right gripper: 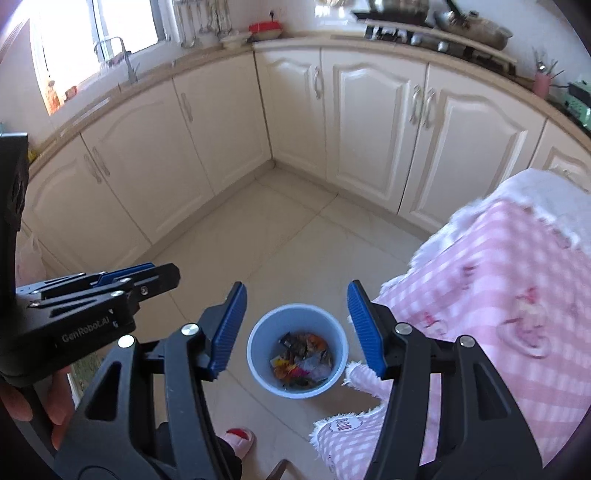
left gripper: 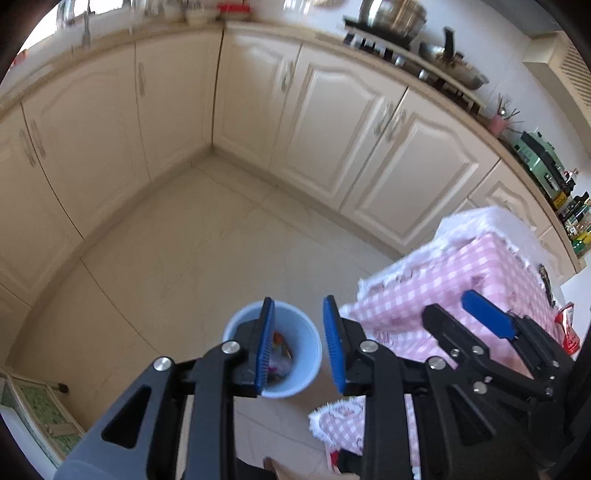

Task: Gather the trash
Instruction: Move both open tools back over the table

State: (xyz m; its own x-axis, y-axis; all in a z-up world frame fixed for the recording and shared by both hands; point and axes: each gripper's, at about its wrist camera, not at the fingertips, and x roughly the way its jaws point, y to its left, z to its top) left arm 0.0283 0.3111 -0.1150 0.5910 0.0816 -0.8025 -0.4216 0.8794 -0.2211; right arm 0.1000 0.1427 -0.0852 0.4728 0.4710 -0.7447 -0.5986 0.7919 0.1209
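A light blue bin [right gripper: 297, 350] stands on the tiled floor with several colourful wrappers [right gripper: 301, 360] inside. It also shows in the left wrist view [left gripper: 293, 347]. My right gripper [right gripper: 297, 328] is open and empty, high above the bin. My left gripper [left gripper: 298, 345] is open and empty, also above the bin. The left gripper shows at the left of the right wrist view [right gripper: 144, 277]; the right gripper shows at the right of the left wrist view [left gripper: 458, 310]. A red wrapper [left gripper: 569, 326] lies on the table at the far right.
A table with a pink checked cloth [right gripper: 498, 302] stands right of the bin, its cloth hanging close to the rim. Cream cabinets [right gripper: 221, 122] line the corner behind. A foot in a pink slipper [right gripper: 240, 439] is below the bin. Pots sit on the stove [left gripper: 391, 22].
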